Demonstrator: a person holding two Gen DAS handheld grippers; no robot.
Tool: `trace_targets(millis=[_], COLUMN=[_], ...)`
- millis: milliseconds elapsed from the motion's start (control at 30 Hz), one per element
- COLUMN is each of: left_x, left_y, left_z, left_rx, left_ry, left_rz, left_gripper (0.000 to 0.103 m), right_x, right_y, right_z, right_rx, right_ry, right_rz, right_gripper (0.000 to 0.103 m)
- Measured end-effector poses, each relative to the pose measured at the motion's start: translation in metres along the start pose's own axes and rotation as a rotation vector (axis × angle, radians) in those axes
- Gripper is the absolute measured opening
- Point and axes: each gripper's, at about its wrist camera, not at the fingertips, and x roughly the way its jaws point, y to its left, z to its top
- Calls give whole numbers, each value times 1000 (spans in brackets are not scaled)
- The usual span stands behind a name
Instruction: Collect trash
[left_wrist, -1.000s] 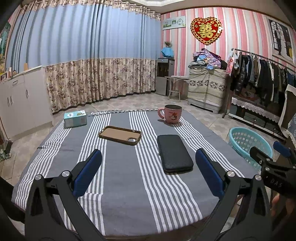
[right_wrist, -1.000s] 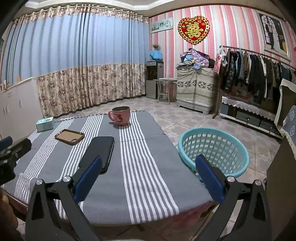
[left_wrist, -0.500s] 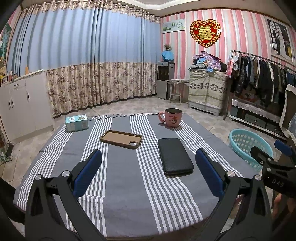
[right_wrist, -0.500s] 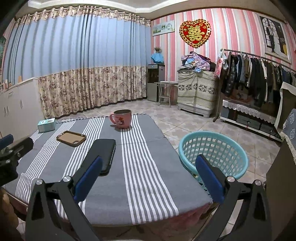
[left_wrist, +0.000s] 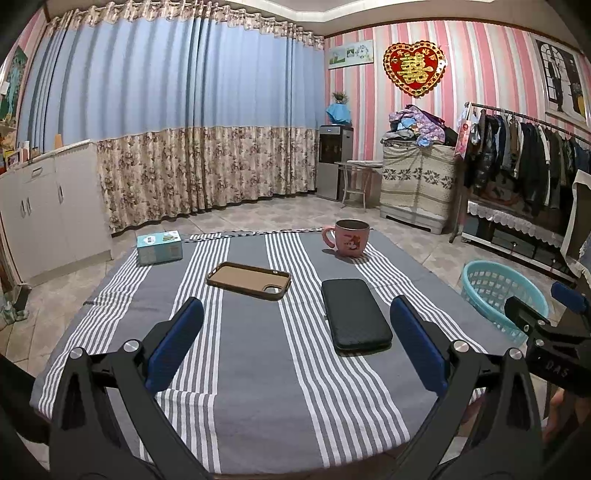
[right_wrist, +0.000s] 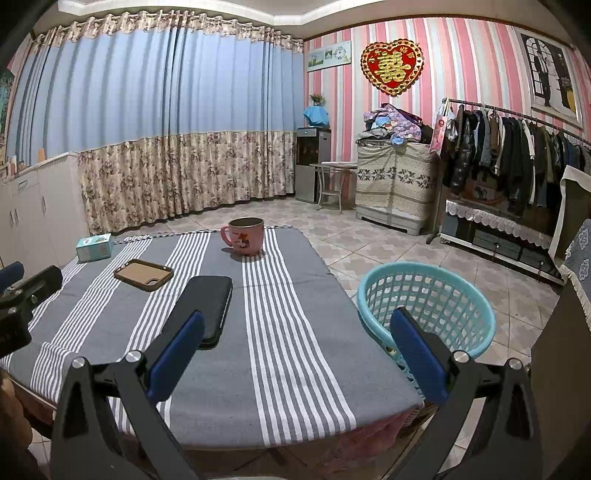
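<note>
A round turquoise plastic lattice basket (right_wrist: 424, 299) stood upright on the floor (beside the table), just ahead of the right tool's right finger.

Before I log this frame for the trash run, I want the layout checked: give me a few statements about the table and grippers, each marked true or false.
1. The pink mug lies tipped on its side. False: it stands upright on the striped tablecloth.
2. The left gripper is open and holds nothing. True.
3. The teal laundry basket sits on the table. False: it is off the table, past its right edge.
4. The brown phone case lies left of the black phone case. True.
5. The right gripper grips the teal tissue box. False: it is open and empty; the box sits at the far left corner.
</note>
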Motion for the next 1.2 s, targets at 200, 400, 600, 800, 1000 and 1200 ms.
trace_targets(millis=[200,400,600,800,1000,1200], left_x=[-1,-3,-2,0,1,6], left_y=[2,6,3,4,4,6], left_z=[0,2,1,-1,-1,-5], left_rx=[2,-5,-2,-1,-1,5], left_ry=[-6,-8,-11,-1,-1,4], left_rz=[8,13,13,16,16,14], left_gripper=[98,98,98,98,98,98], right_x=[0,2,1,3,4,4], right_y=[0,-1,-2,-4,-4,-4], right_z=[0,1,1,1,-1,-1], right_rx=[1,-1,0,4,3,2], right_ry=[1,2,-2,-1,1,0], right_rz=[0,0,-1,-1,-2,-2], right_gripper=[98,98,98,98,98,98])
